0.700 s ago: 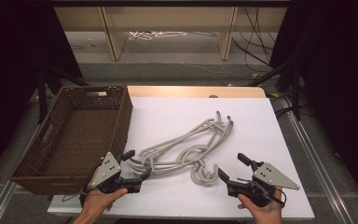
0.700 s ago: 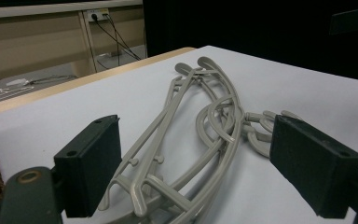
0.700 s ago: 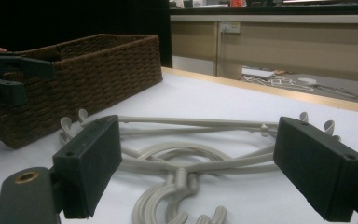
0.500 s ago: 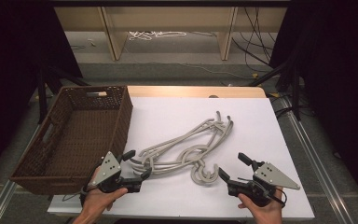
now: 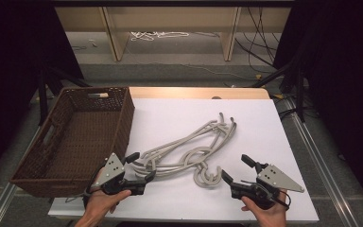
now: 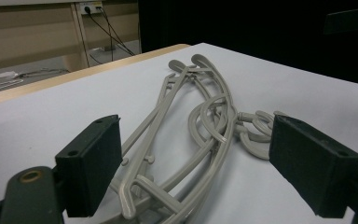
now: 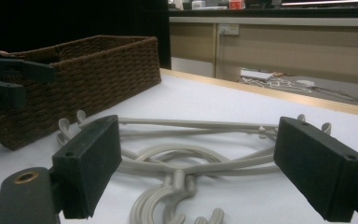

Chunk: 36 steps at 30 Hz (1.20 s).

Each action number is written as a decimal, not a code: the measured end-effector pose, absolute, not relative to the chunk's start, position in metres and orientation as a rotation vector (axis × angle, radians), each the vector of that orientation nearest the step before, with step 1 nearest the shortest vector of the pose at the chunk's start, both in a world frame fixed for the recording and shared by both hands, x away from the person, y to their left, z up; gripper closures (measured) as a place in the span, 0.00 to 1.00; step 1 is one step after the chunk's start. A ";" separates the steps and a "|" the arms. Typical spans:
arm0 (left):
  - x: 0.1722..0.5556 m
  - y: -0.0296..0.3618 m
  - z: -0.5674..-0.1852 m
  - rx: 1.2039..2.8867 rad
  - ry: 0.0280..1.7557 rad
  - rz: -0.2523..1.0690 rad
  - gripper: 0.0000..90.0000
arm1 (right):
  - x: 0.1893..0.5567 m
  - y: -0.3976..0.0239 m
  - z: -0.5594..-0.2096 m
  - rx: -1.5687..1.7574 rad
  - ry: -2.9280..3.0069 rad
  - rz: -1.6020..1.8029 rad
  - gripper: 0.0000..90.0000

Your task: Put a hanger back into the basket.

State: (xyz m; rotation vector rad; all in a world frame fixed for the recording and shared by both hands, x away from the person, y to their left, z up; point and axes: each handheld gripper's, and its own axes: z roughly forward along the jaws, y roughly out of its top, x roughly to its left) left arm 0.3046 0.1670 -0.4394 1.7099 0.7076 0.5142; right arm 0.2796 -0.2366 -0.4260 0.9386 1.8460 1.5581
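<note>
Grey plastic hangers (image 5: 189,149), lengthwise from near-left to far-right.

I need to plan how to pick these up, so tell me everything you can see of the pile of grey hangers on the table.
The pile of pale grey plastic hangers lies flat on the white table top, right of the brown woven basket. Several thin curved hangers overlap and look tangled, arms running from near left to far right, rounded hooks pointing toward the person. Small pegs show along the arms. How many there are I cannot tell. Nothing grips them: the left gripper is open at their near-left end, the right gripper open beside the hooks.
</note>
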 end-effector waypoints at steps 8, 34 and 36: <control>0.308 0.151 -0.434 1.773 0.685 0.506 0.19 | 0.279 -0.237 -0.425 0.939 1.846 1.551 0.18; 0.350 0.067 -0.462 2.312 0.512 0.512 0.43 | 0.278 -0.237 -0.425 0.985 1.867 1.583 0.18; 0.351 0.063 -0.464 2.351 0.503 0.509 0.47 | 0.278 -0.238 -0.424 0.980 1.876 1.572 0.18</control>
